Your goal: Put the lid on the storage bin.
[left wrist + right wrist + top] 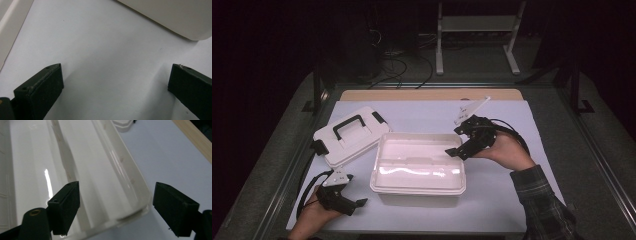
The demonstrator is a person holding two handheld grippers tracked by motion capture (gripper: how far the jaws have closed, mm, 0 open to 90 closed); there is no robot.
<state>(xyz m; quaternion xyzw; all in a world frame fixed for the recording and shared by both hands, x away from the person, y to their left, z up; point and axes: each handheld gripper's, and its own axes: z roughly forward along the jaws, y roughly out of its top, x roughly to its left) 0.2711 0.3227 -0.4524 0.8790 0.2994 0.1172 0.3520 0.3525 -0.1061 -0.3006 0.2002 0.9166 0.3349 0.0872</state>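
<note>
Worktop [512,200], pale sheet over it, wooden strip along the far edge. Landmark: open white box [418,170], sits mid-worktop, no lid on, inside looks bare and glossy.

White lid [348,134] with black handle and black latches lies flat on the worktop, just beyond the box's left far corner, tilted relative to the box, near it; touching or not, cannot tell.

Right gripper [460,148] is at the box's right far corner, held in the person's right hand [506,150], plaid sleeve behind. Fingers [65,207] spread wide, nothing between them; in the right gripper view they straddle the box's rim [140,195], one finger over the interior, the other outside over the sheet. Contact with the rim: cannot tell.

Left gripper [354,202] is off the box's left near corner, low by the worktop's near edge, in the person's left hand [314,215]. Fingers [42,87] wide apart, holding nothing; the left gripper view shows bare sheet between them and the box's rounded lower corner [180,22] ahead, well clear of the tips.
</note>
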